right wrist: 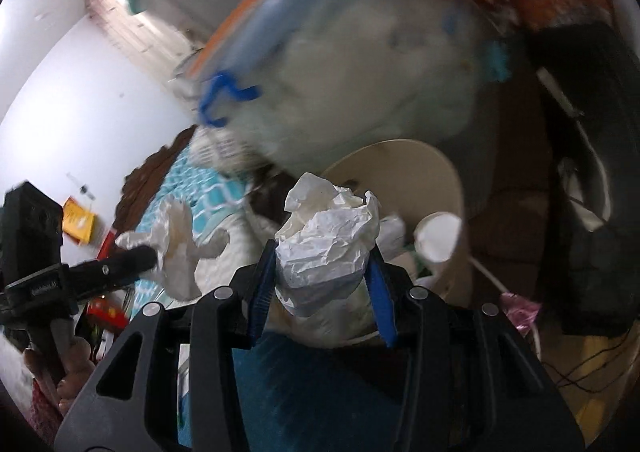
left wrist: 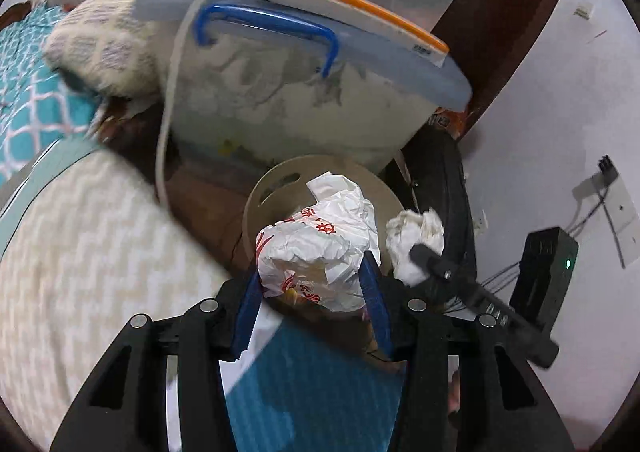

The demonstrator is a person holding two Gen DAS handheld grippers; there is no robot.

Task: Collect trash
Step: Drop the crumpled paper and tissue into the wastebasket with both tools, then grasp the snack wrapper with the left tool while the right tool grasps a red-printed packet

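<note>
Both grippers are hovering over the beige wastebasket: left gripper fingers pinching a red-printed plastic bag, right gripper fingers clamping crumpled white paper, neither dropped in yet.

Red printed characters on the crumpled white plastic bag, frame centre in my left wrist view; I can't read them. Small dark label strip on the orange-edged white board, upper right, too small to read. Embossed lettering on the black gripper body, lower left in my right wrist view, is blurred. Nothing else legible.
</note>
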